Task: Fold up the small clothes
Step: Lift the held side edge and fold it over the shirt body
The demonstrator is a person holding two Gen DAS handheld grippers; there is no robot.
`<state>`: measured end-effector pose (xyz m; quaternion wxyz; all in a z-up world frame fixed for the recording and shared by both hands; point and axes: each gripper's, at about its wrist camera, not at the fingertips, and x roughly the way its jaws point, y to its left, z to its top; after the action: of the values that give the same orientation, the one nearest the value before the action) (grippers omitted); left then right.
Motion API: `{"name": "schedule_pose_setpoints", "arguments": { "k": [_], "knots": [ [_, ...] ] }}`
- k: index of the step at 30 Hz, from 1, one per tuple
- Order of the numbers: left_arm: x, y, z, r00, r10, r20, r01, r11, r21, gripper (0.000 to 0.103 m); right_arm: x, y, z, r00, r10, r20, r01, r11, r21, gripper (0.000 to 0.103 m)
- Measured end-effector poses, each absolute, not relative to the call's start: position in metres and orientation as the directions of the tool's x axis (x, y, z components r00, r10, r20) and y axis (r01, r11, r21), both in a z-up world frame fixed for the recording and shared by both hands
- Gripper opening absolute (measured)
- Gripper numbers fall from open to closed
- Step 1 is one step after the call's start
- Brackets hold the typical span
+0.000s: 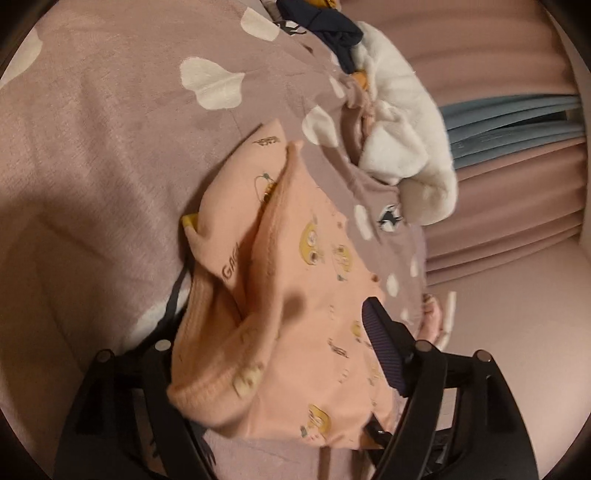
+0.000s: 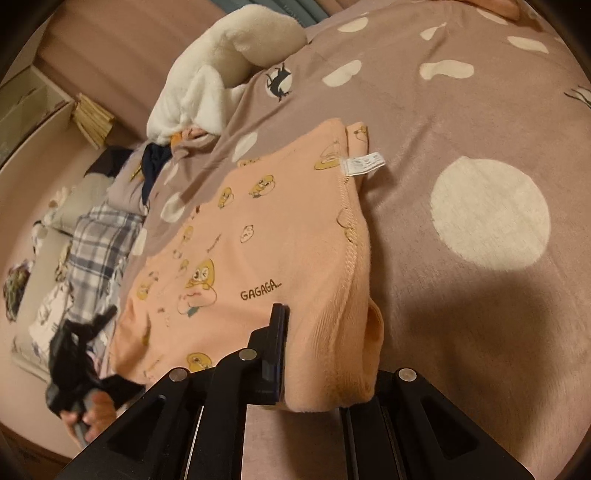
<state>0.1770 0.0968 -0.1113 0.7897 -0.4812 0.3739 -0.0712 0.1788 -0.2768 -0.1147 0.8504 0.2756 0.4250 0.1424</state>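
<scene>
A peach garment [image 1: 295, 295] printed with yellow cartoon figures lies folded on the mauve bedspread [image 1: 110, 147]. My left gripper [image 1: 277, 325] stands open around its near end. The cloth bunches loosely between the fingers; the purple-padded right finger [image 1: 380, 339] shows, and the left one is mostly hidden by fabric. In the right wrist view the same garment [image 2: 258, 240] carries the word GAGAGA and a white label [image 2: 364, 164]. My right gripper [image 2: 290, 325] is shut on its thick near corner, one finger hidden under the cloth. The left gripper [image 2: 81, 350] shows blurred at the garment's left edge.
A white fluffy cloth [image 1: 406, 140] and dark navy clothes [image 1: 332, 33] are heaped at the bed's far side, by pink and blue curtains [image 1: 517, 122]. A plaid cloth [image 2: 99, 251] and cushions lie on the floor. A hand [image 2: 92, 410] grips the left tool.
</scene>
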Motion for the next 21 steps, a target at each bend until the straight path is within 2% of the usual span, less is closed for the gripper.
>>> {"name": "schedule_pose_setpoints", "arguments": {
  "k": [3, 5, 8, 9, 10, 11, 12, 13, 14, 17, 21],
  "knots": [
    [0.181, 0.095, -0.108, 0.737, -0.412, -0.535, -0.286, 0.528, -0.800, 0.077, 0.183, -0.278, -0.116, 0.596, 0.497, -0.631, -0.013, 0.791, 0.611, 0.017],
    [0.185, 0.096, -0.108, 0.749, -0.381, -0.541, -0.300, 0.534, -0.791, 0.077, 0.188, -0.280, -0.120, 0.594, 0.553, -0.584, -0.025, 0.739, 0.673, 0.040],
    [0.199, 0.094, -0.107, 0.744, -0.354, -0.567, -0.297, 0.585, -0.754, 0.076, 0.192, -0.278, -0.120, 0.609, 0.587, -0.533, -0.042, 0.696, 0.717, 0.053],
    [0.204, 0.092, -0.105, 0.734, -0.348, -0.584, -0.285, 0.622, -0.729, 0.069, 0.194, -0.274, -0.118, 0.615, 0.572, -0.543, -0.042, 0.711, 0.702, 0.053],
    [0.206, 0.090, -0.105, 0.723, -0.312, -0.616, -0.298, 0.664, -0.686, 0.048, 0.195, -0.270, -0.117, 0.621, 0.552, -0.557, -0.043, 0.732, 0.679, 0.053],
    [0.206, 0.090, -0.107, 0.712, -0.272, -0.647, -0.319, 0.696, -0.644, 0.036, 0.196, -0.263, -0.115, 0.627, 0.524, -0.576, -0.051, 0.766, 0.641, 0.051],
    [0.207, 0.089, -0.109, 0.706, -0.239, -0.667, -0.325, 0.727, -0.605, 0.029, 0.196, -0.259, -0.113, 0.632, 0.499, -0.593, -0.058, 0.793, 0.606, 0.043],
    [0.204, 0.089, -0.110, 0.712, -0.239, -0.660, -0.316, 0.730, -0.606, 0.024, 0.196, -0.254, -0.111, 0.641, 0.447, -0.624, -0.045, 0.834, 0.550, 0.023],
    [0.203, 0.091, -0.110, 0.713, -0.248, -0.656, -0.310, 0.728, -0.612, 0.021, 0.195, -0.253, -0.112, 0.640, 0.433, -0.635, -0.036, 0.842, 0.538, 0.015],
    [0.201, 0.094, -0.111, 0.707, -0.267, -0.654, -0.303, 0.722, -0.622, 0.017, 0.195, -0.260, -0.113, 0.629, 0.477, -0.614, -0.052, 0.814, 0.579, 0.013],
    [0.198, 0.085, -0.102, 0.696, -0.242, -0.676, -0.286, 0.771, -0.570, 0.014, 0.192, -0.263, -0.111, 0.635, 0.489, -0.598, -0.066, 0.806, 0.588, 0.012]
  ]
}}
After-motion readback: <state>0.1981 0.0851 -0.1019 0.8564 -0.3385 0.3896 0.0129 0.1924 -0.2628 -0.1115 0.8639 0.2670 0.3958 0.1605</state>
